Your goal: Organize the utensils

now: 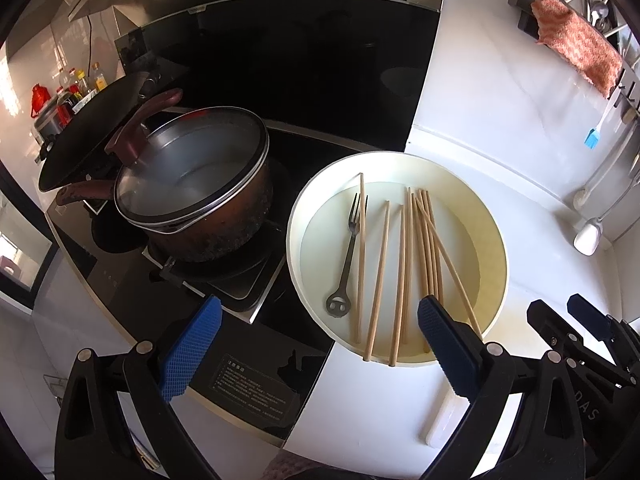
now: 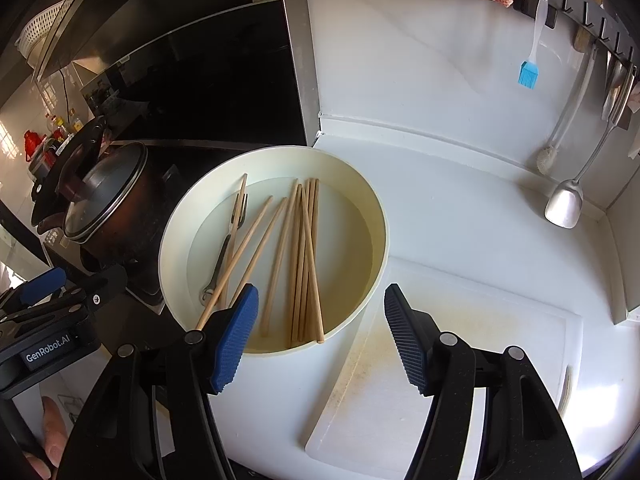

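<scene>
The chopsticks (image 1: 416,264) and one fork (image 1: 347,252) lay loose together in the round basin (image 1: 494,240) on the white counter (image 2: 460,208), beside the pot (image 1: 208,200). Both the left gripper (image 1: 320,344) and the right gripper (image 2: 320,336) stood wide apart and held nothing. I judged the sorting was not finished, because the utensils were mixed.

Two fisheye views look forward and down along open tongs at a white surface (image 1: 460,168). The left wrist view sits close above the stove side, facing a round basin (image 1: 496,248). The right wrist view looks from further right, over a cutting board (image 2: 460,312). Both share the basin (image 2: 376,240) and a lidded pot (image 1: 200,200).
</scene>
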